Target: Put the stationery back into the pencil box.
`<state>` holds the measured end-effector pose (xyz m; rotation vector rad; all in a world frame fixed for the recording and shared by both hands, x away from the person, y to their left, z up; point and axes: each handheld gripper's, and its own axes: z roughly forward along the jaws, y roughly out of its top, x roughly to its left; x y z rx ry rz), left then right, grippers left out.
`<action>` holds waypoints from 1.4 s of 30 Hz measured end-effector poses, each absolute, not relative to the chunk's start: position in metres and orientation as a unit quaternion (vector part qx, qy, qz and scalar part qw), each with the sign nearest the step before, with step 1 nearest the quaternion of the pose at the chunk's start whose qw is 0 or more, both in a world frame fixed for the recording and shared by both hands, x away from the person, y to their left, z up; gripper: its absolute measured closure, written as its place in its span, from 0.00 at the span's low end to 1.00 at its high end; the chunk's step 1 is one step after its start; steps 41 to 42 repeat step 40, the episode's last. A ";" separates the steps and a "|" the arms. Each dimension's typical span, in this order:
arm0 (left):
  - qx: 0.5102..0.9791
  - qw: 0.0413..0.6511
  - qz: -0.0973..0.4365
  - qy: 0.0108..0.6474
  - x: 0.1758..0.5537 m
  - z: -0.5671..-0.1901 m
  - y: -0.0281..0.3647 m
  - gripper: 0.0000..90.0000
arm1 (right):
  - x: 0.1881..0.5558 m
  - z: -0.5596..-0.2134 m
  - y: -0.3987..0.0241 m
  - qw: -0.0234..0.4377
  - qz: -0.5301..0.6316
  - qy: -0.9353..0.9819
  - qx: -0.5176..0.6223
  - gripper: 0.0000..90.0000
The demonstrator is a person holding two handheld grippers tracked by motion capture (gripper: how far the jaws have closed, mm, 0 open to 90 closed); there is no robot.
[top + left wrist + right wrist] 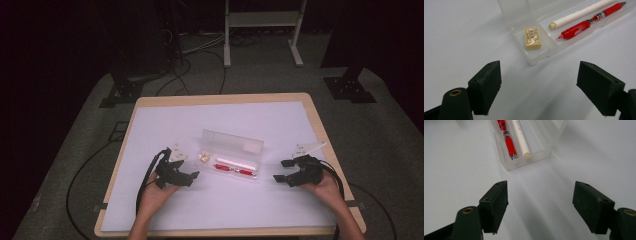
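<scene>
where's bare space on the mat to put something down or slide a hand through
Free: the far strip of the white mat behind the open pencil case, and the near strip between both hands. Narrow gaps separate the case from the left gripper and right gripper. The case is crowded: eraser, red pen, white pen.

Lighting uneven; picture quality soft.
In the high view the white counter (225, 120) is lit from above while the surrounding room is left nearly black, and detail is grainy. In both gripper views the sheet is brightly lit and slightly washed out; soft shadows are cast beneath the fingers (486, 85), which are mildly blurred.
</scene>
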<state>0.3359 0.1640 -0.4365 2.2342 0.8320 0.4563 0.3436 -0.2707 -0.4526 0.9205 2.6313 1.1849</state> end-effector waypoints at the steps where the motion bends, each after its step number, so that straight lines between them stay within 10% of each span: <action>1: 0.861 0.351 0.177 0.322 0.335 -0.437 0.165 0.21 | 0.344 -0.453 -0.271 0.056 0.390 0.867 0.305 0.31; 42: 0.835 0.383 0.188 0.349 0.303 -0.445 0.208 0.13 | 0.343 -0.459 -0.270 0.057 0.382 0.871 0.304 0.31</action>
